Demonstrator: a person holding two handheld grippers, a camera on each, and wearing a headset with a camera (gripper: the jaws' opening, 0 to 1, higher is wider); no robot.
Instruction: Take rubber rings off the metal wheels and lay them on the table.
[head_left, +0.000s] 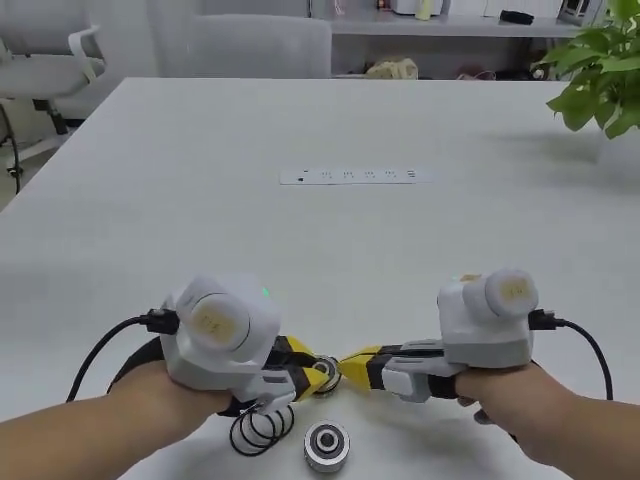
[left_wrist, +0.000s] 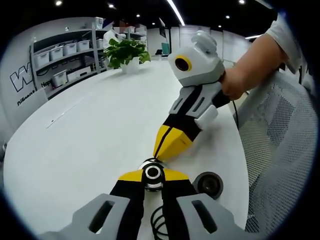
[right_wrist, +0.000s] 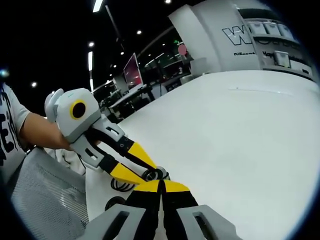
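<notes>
A small metal wheel (head_left: 324, 373) (left_wrist: 152, 174) sits between the yellow jaws of my left gripper (head_left: 320, 368) (left_wrist: 152, 171), which is shut on it just above the table. My right gripper (head_left: 344, 367) (right_wrist: 161, 182) is shut, with its tips against the wheel's rim. I cannot tell whether it pinches a ring. In the left gripper view the right gripper (left_wrist: 157, 156) comes down onto the wheel from above. Black rubber rings (head_left: 262, 428) (left_wrist: 159, 225) lie loose on the table below the left gripper. A second metal wheel (head_left: 327, 445) (left_wrist: 208, 184) lies flat beside them.
The white table (head_left: 320, 250) stretches far ahead with a recessed socket strip (head_left: 347, 176) at its middle. A green plant (head_left: 597, 85) stands at the far right. Chairs (head_left: 250, 45) stand behind the far edge. A mesh chair (left_wrist: 280, 150) is close behind the near edge.
</notes>
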